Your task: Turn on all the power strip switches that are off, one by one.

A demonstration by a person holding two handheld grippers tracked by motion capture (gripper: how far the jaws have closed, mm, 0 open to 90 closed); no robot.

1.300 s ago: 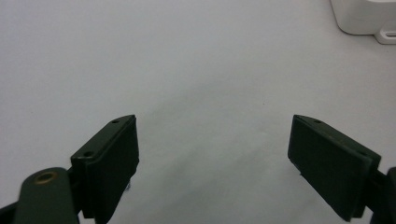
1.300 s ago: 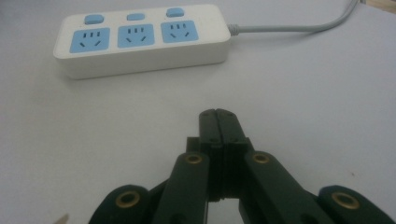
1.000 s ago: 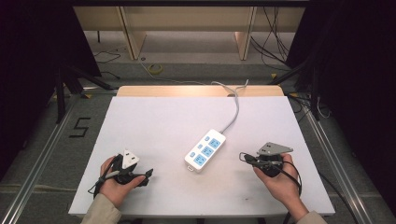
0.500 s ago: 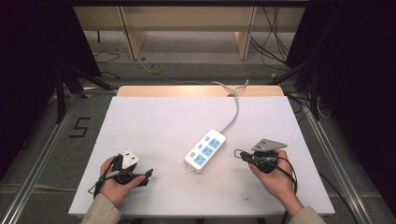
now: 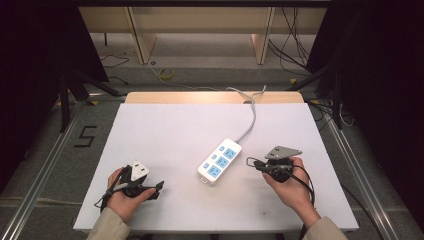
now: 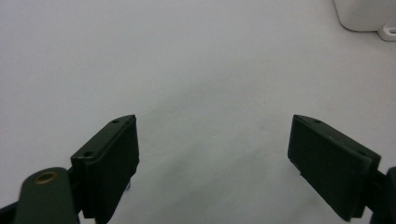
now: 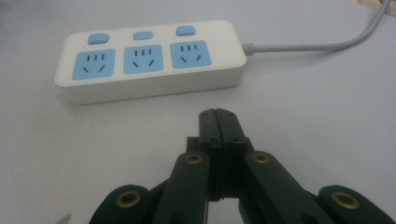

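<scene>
The power strip (image 5: 220, 161) lies diagonally, its cable (image 5: 251, 112) end pointing far-right.

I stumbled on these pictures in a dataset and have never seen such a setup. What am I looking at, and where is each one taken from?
A person at a white table holds a handheld two-jaw gripper in each hand. The high view looks down from above: the left gripper and right gripper flank a white power strip with blue sockets, its grey cable running off the far edge. The other two pictures come from cameras riding on the grippers. The left gripper's jaws stand wide apart over bare table; the right gripper's are closed, pointing at the strip. Nothing is held.
</scene>
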